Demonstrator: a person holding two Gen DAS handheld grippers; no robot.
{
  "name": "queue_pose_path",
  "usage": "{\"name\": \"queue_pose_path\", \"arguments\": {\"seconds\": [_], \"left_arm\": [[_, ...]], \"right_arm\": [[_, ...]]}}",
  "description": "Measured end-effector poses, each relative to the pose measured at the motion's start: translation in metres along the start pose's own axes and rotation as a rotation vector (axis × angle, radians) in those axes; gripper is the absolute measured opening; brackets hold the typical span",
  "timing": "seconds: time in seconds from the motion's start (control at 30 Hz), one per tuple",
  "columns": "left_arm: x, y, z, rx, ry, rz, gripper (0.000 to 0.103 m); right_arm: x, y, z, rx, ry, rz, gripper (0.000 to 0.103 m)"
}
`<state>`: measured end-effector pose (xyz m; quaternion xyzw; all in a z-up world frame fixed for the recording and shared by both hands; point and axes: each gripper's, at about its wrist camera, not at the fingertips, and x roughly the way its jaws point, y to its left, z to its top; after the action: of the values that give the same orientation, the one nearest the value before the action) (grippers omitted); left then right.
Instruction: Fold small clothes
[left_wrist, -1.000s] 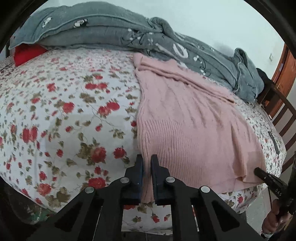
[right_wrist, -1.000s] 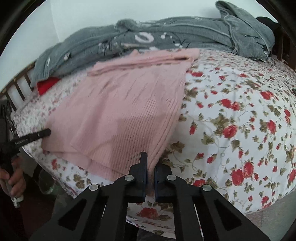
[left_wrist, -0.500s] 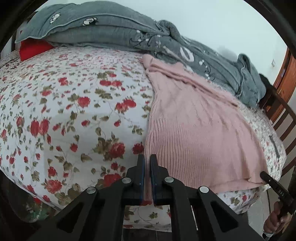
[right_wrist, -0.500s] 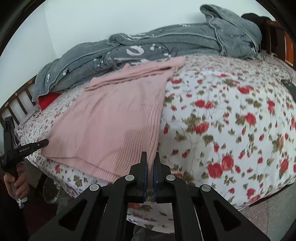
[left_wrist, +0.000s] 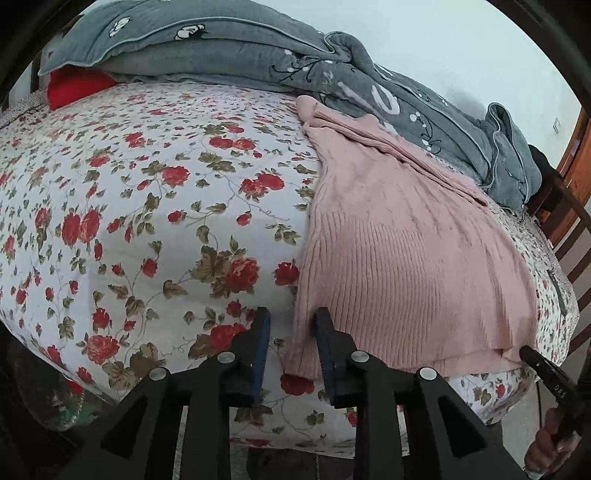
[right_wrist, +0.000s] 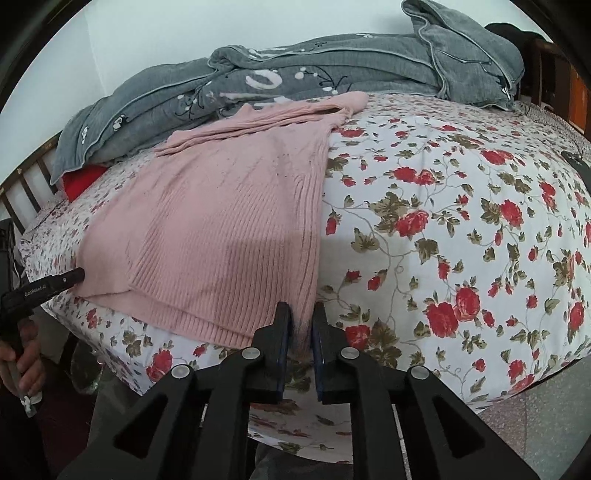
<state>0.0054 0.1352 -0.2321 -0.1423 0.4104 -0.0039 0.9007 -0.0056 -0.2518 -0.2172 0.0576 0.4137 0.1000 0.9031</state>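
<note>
— Sweater: where does it lie?

— A pink knit sweater (left_wrist: 399, 236) is spread flat on the rose-print bedsheet (left_wrist: 147, 221), its ribbed hem at the near edge of the bed, its top end just beside the grey quilt (left_wrist: 332, 62) heaped along the wall. A red cushion (left_wrist: 74, 86) pokes out from under that quilt, well away from the sweater.

— And the left gripper (left_wrist: 291, 325)?

— At the hem corner on its side. Its jaws are opening, with a narrow gap; the sweater's edge sits between them, against one finger, clear of the other.

— The right gripper (right_wrist: 301, 319)?

— At the opposite hem corner. Its jaws are opening too, the gap narrower. A fold of the sweater's edge is still between the fingers (right_wrist: 282, 332); whether the pads still press it, I cannot tell for sure, though they look just parted.

— Anything else by the sweater?

— A hand (right_wrist: 26, 354) holds the left gripper's handle below the bed's edge. Wooden rails (left_wrist: 569, 236) stand past the sweater's far side.
</note>
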Motion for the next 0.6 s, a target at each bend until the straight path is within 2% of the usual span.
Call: {"name": "queue_pose_path", "arguments": {"seconds": [0.2,0.33,0.47,0.6], "left_arm": [[-0.003,-0.010,-0.003,0.080,-0.006,0.031,0.029],[-0.008,-0.015,-0.003,0.112,-0.021,0.020,0.029],[-0.008,-0.017,-0.001,0.111,-0.014,0.003,0.029],[-0.005,-0.013,0.001,0.075,0.007,-0.031,0.029]], "right_arm": [[-0.003,0.004,0.000,-0.020,0.001,-0.035,0.019],[-0.014,0.008,0.001,-0.039,-0.041,-0.055,0.019],[-0.026,0.009,0.006,-0.039,-0.098,-0.058,0.019],[-0.027,0.009,0.009,-0.037,-0.081,-0.026,0.019]]}}
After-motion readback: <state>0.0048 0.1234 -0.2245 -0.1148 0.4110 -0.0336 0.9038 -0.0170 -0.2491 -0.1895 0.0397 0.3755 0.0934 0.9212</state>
